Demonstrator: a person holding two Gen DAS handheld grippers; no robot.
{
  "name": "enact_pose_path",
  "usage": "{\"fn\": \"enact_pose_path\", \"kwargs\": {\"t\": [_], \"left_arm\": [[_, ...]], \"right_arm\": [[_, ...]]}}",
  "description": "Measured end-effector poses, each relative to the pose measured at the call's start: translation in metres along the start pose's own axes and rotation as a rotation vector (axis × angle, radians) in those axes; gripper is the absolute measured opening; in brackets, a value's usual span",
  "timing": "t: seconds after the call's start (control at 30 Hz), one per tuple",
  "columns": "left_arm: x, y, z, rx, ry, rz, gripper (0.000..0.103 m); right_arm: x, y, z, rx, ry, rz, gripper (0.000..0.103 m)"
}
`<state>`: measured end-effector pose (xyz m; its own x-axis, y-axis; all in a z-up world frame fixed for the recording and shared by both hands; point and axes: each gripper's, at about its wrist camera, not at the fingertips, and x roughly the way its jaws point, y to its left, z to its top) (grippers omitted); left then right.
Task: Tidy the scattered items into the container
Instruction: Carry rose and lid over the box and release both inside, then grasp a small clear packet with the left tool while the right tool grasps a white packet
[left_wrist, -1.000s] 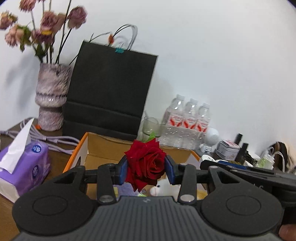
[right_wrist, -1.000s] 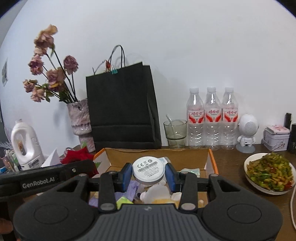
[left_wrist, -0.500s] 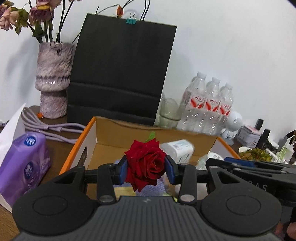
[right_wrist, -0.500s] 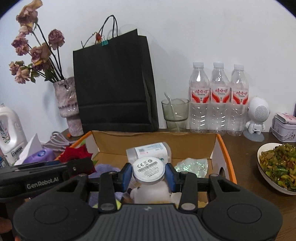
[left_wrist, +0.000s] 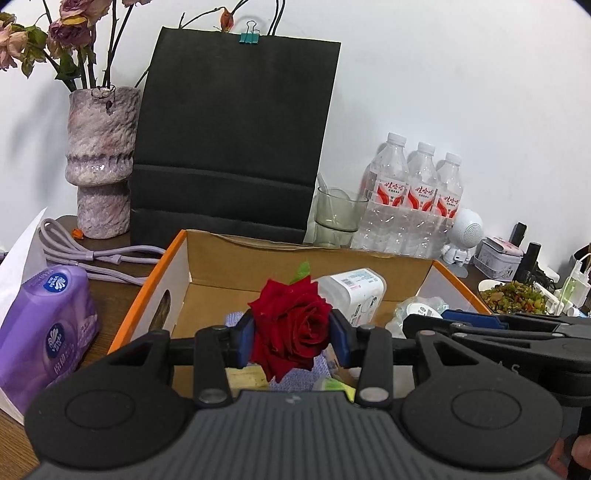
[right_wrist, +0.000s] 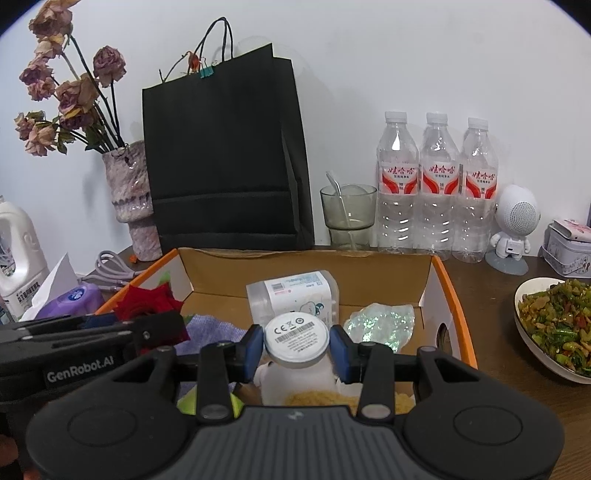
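Observation:
My left gripper (left_wrist: 292, 338) is shut on a red rose (left_wrist: 291, 325) and holds it over the near part of an open cardboard box with orange edges (left_wrist: 168, 254). My right gripper (right_wrist: 296, 345) is shut on a white round device (right_wrist: 296, 340) with a CE label, held above the same box (right_wrist: 448, 280). Inside the box lie a clear plastic box with a label (right_wrist: 293, 295), a shiny green packet (right_wrist: 376, 325), a purple cloth (right_wrist: 207, 328) and a white soft toy (right_wrist: 295, 380). The rose and left gripper show at the left in the right wrist view (right_wrist: 151, 302).
A black paper bag (right_wrist: 225, 158), a vase of dried flowers (right_wrist: 129, 195), a glass (right_wrist: 347, 214), three water bottles (right_wrist: 437, 184) and a robot-shaped speaker (right_wrist: 515, 225) stand behind the box. A purple tissue pack (left_wrist: 48, 325) is left. A plate of food (right_wrist: 554, 321) is right.
Both grippers have come lower and closer over the box, still holding the rose and the round device. More of the box's inside shows now.

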<state>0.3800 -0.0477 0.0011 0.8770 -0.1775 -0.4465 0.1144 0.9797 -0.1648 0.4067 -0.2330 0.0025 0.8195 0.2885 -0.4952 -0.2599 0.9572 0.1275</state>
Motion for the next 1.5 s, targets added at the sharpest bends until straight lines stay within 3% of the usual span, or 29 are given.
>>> {"fn": "enact_pose_path", "kwargs": {"t": [0.03,0.07,0.1,0.13,0.17,0.2,0.27,0.37,0.8,1.07,1.23,1.5], "left_arm": [[0.0,0.0,0.0,-0.001,0.001,0.003,0.048],[0.0,0.0,0.001,-0.007,0.002,0.011,0.068],[-0.001,0.001,0.001,-0.019,-0.001,0.026,0.079],[-0.003,0.002,0.002,-0.035,-0.011,0.059,0.097],[-0.005,0.003,0.003,-0.044,-0.02,0.089,0.103],[-0.007,0.005,0.004,-0.051,-0.032,0.105,0.103],[-0.009,0.01,0.007,-0.078,-0.036,0.091,0.103],[-0.009,0.013,0.008,-0.104,-0.029,0.089,0.103],[-0.01,0.012,0.008,-0.103,-0.014,0.088,0.103],[-0.043,0.001,0.006,-0.07,-0.058,0.039,0.103],[-0.073,-0.013,-0.016,0.025,-0.041,0.026,0.103],[-0.118,-0.027,-0.076,0.073,0.062,-0.032,0.103]], "right_arm": [[0.0,0.0,0.0,0.002,0.001,-0.001,0.039],[0.0,-0.001,0.0,0.006,-0.001,-0.002,0.044],[0.0,-0.002,0.001,0.012,-0.001,-0.003,0.057],[0.0,-0.003,0.001,0.016,-0.003,-0.021,0.061],[-0.001,-0.006,0.002,0.02,-0.005,-0.041,0.073],[-0.001,-0.009,0.004,0.03,-0.003,-0.055,0.091],[-0.001,-0.015,0.006,0.053,0.006,-0.083,0.103],[-0.003,-0.02,0.007,0.07,0.005,-0.048,0.103],[-0.007,-0.017,0.007,0.062,-0.003,-0.067,0.103],[-0.043,-0.016,0.005,0.037,-0.055,-0.061,0.103],[-0.078,-0.018,-0.02,-0.027,-0.044,-0.085,0.103],[-0.126,-0.021,-0.095,-0.069,0.086,-0.084,0.103]]}}
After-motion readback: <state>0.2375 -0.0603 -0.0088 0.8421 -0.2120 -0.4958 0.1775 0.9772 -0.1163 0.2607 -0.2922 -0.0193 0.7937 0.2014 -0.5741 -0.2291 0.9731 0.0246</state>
